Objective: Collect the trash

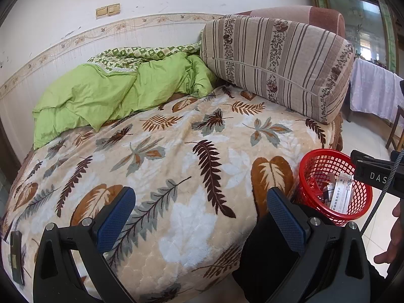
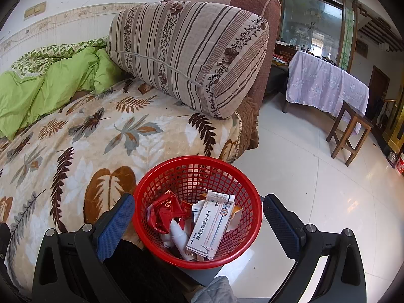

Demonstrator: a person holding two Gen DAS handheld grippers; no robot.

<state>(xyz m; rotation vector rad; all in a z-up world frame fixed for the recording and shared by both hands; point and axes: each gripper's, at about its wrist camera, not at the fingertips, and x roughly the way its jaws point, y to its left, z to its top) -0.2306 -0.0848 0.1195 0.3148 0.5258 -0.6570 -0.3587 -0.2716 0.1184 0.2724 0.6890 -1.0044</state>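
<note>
A red mesh basket (image 2: 242, 184) stands beside the bed's front corner and holds trash: a white medicine box (image 2: 212, 227), red wrappers (image 2: 165, 208) and a small white bottle (image 2: 178, 237). My right gripper (image 2: 198, 223) is open and empty, its blue pads on either side of the basket, above it. My left gripper (image 1: 200, 217) is open and empty over the leaf-pattern blanket (image 1: 176, 151). The basket also shows in the left wrist view (image 1: 325, 161), at the right, with the right gripper's body above it. I see no loose trash on the blanket.
A green quilt (image 1: 101, 93) lies bunched at the bed's far left. A striped cushion (image 1: 275, 60) leans on the brown headboard. A wooden stool (image 2: 349, 131) and a cloth-covered table (image 2: 325, 83) stand on the tiled floor at right. A dark phone-like object (image 1: 16, 255) lies at the blanket's left edge.
</note>
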